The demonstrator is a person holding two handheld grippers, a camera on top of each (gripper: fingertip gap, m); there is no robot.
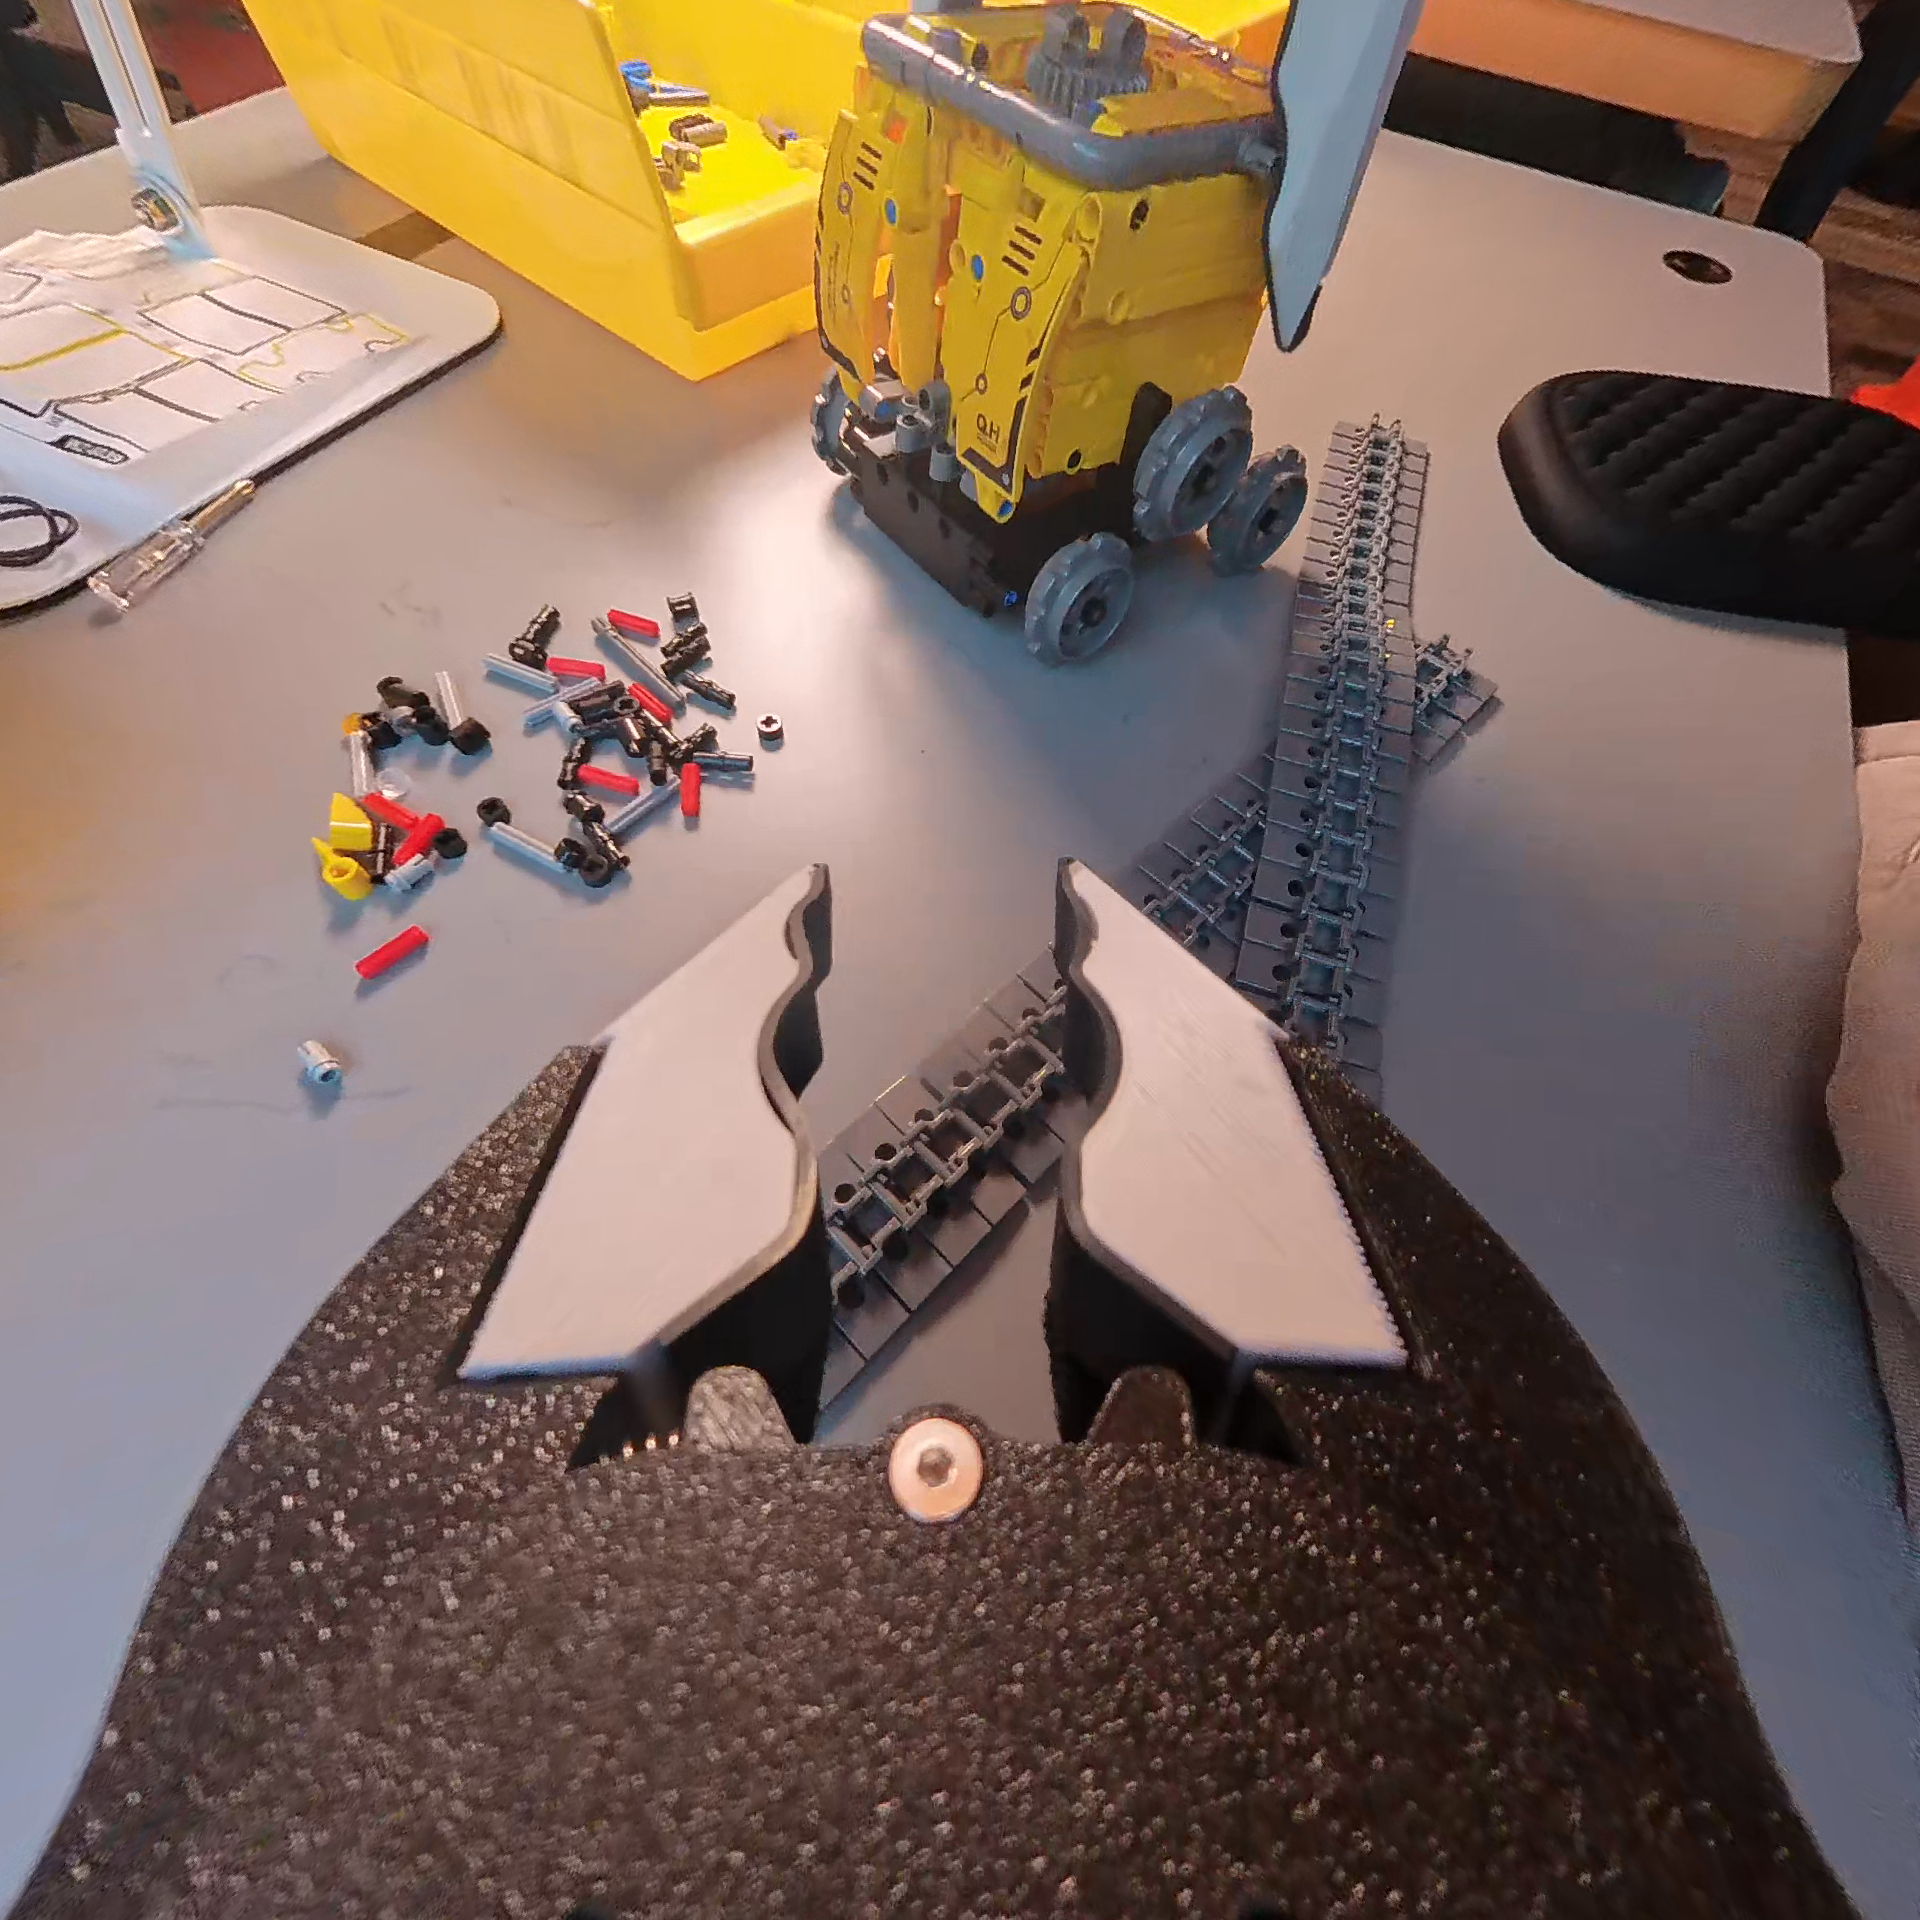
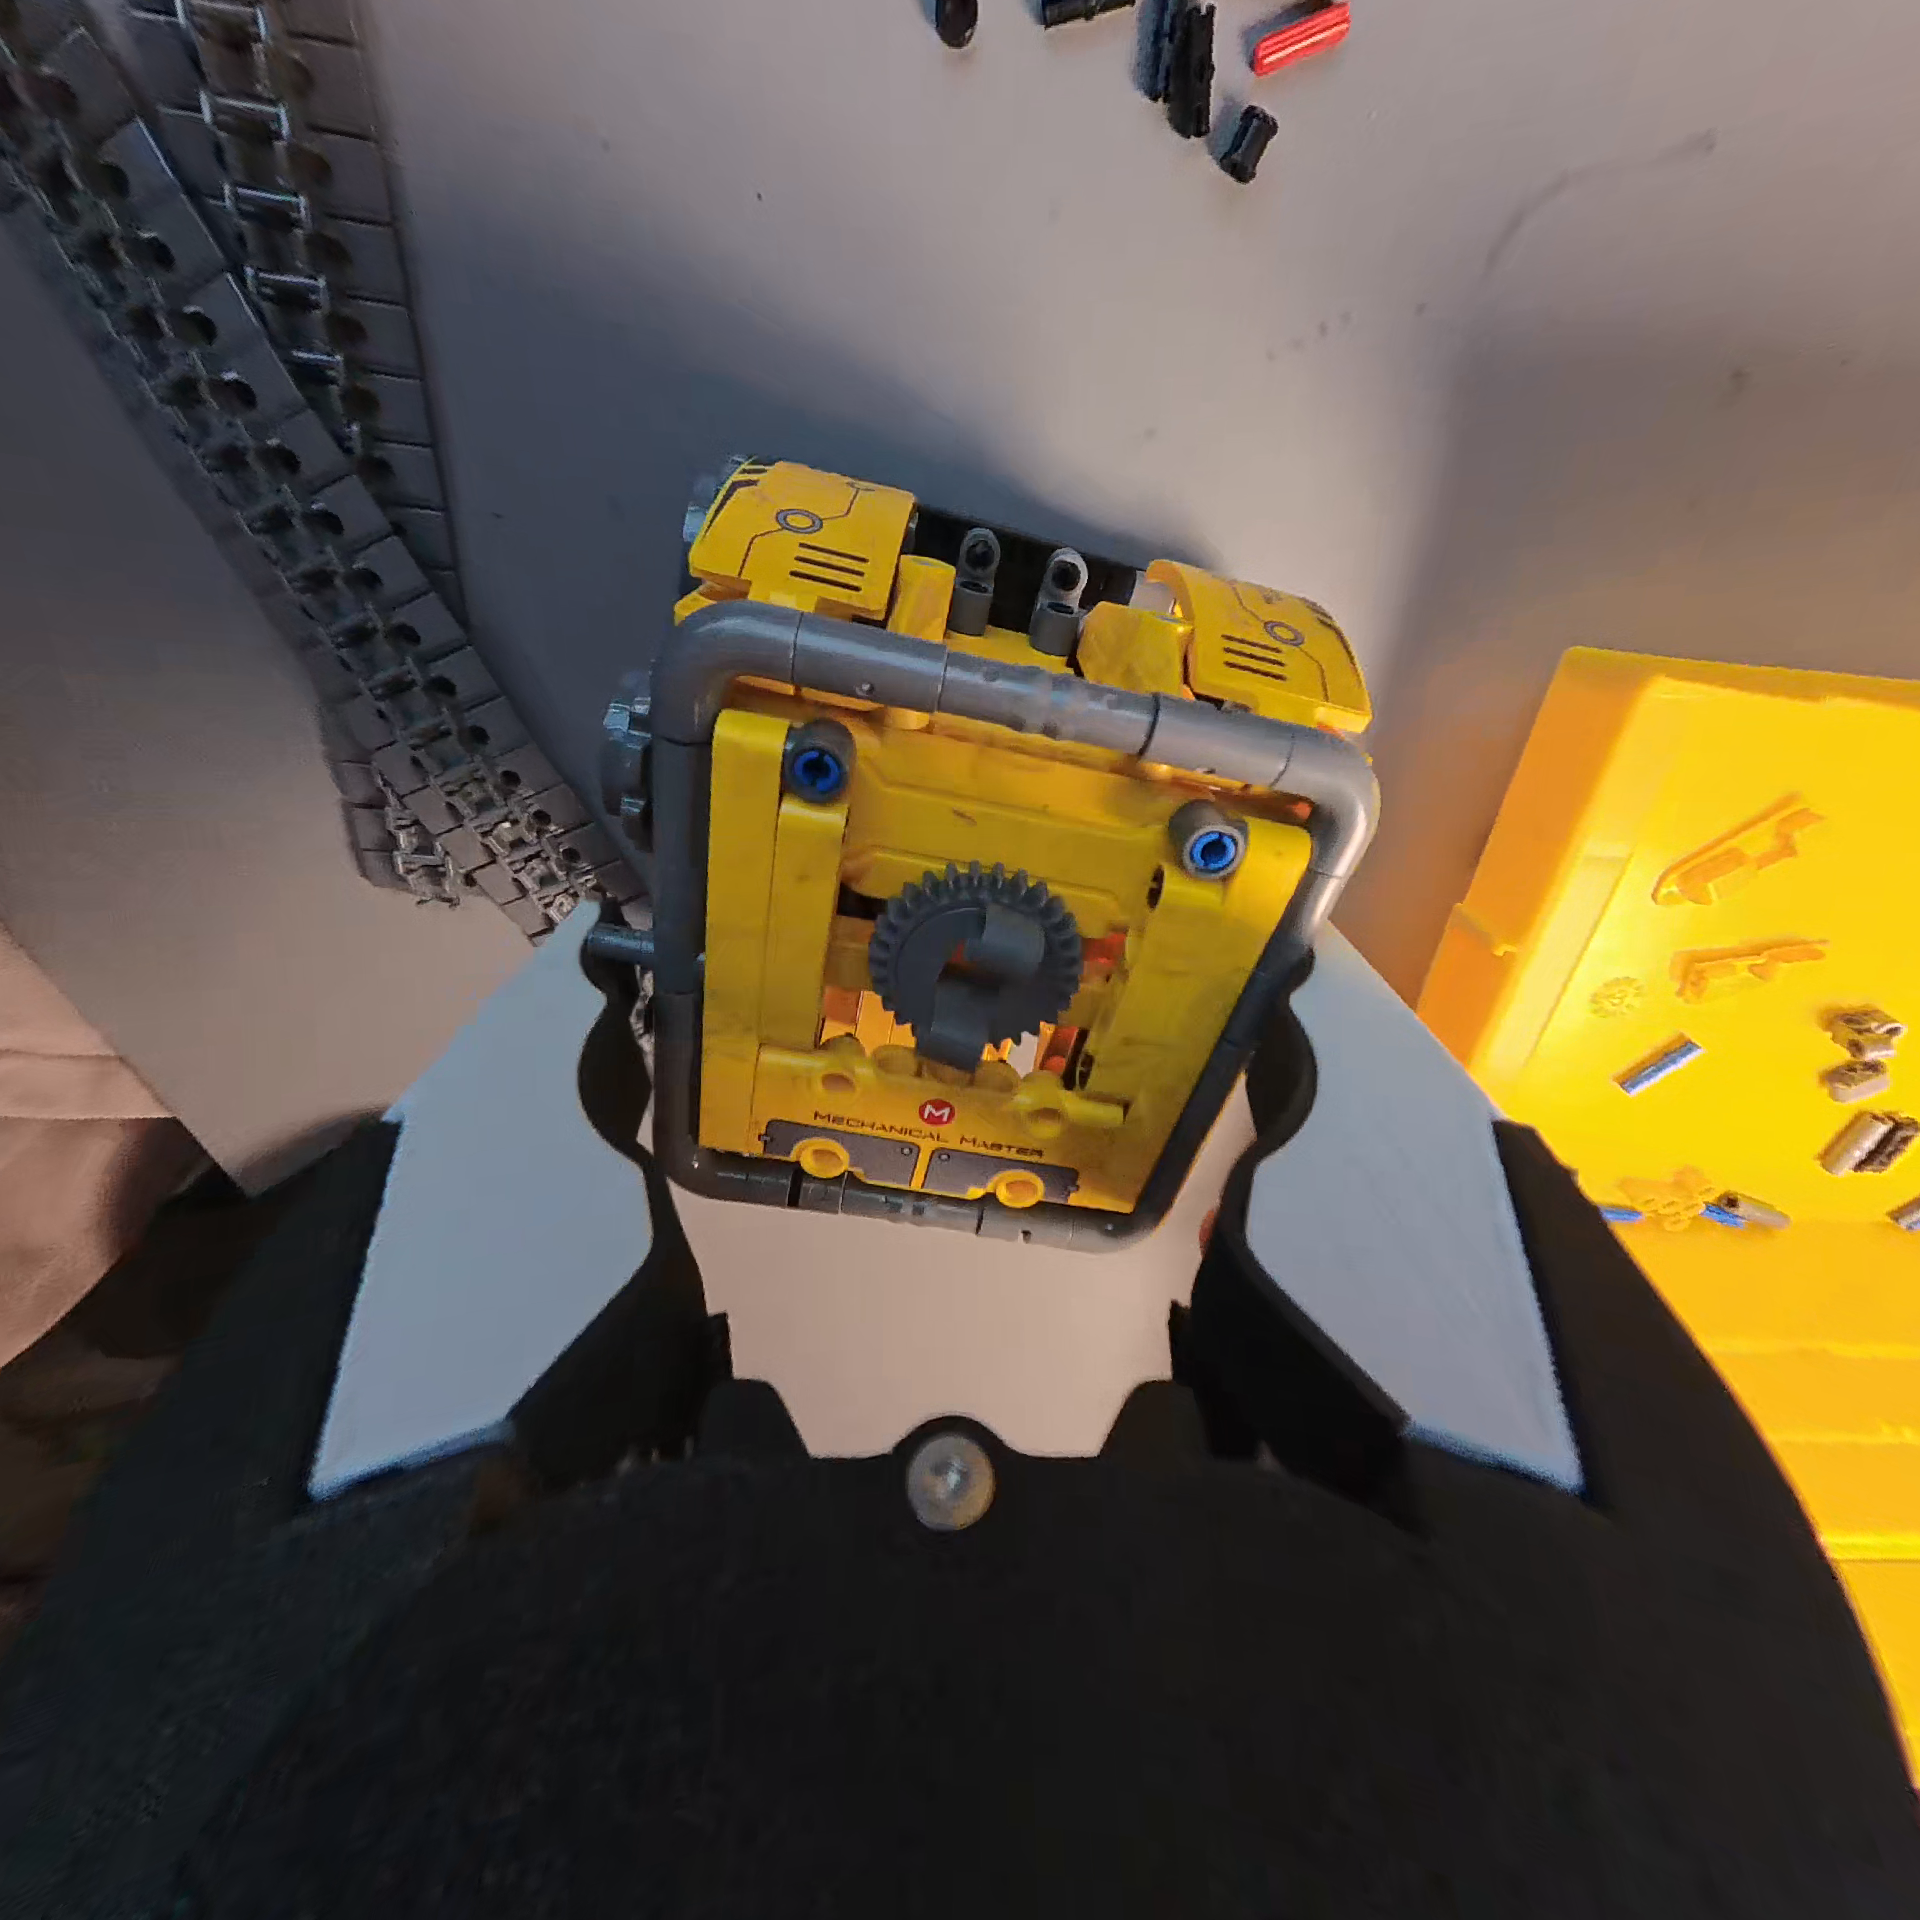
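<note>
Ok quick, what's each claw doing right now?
Left gripper: open, holding nothing, hovering over the grey track.
Right gripper: closed on the top of the yellow model.

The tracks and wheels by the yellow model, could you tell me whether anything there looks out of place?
Yes. The model stands on bare grey wheels, while its tracks lie loose on the table, overlapping crookedly, one end under the left gripper. Small pins are scattered nearby.

yellow parts box (image 1: pixel 582 177) cropped, track strip (image 1: pixel 935 1164) part-hidden
</note>
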